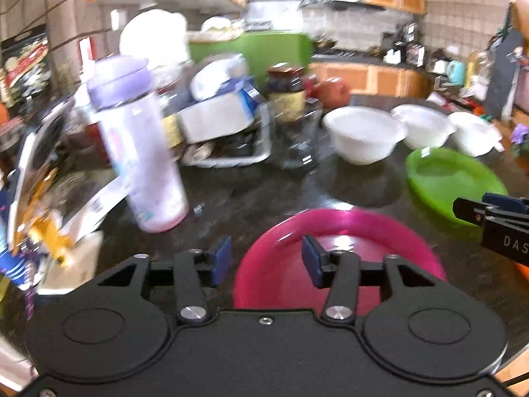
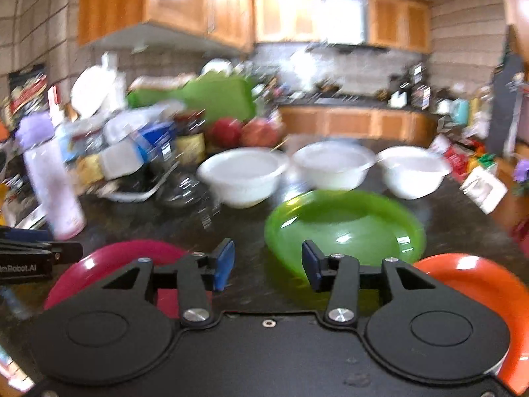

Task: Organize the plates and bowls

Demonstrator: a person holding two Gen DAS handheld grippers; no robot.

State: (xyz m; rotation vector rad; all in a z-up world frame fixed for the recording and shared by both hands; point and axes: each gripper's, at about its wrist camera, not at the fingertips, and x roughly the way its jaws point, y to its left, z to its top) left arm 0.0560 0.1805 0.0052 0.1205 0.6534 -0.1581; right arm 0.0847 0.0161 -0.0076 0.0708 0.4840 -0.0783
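Currently both claws, the left claw (image 1: 266, 261) and the right claw (image 2: 267, 263), stand partly spread and empty. On the desk (image 1: 264, 195) lie a pink plate (image 1: 337, 264), a green plate (image 2: 347, 228), an orange plate (image 2: 476, 284) and three white bowls (image 2: 334, 168) behind. We judge the plates light, stiff, slick: pinch the rim.

White letters "DAS" stand on the black body of the right tongs (image 1: 506, 228) where they enter the left wrist view at its right edge, the word cut off by the frame. In the right wrist view, the black body of the left tongs (image 2: 29, 258) at the left edge carries white lettering that reads "m.Robot.AI", its beginning cut off. The printing on the jars, cartons and packets across the dark worktop (image 2: 139, 228) is too blurred to read.
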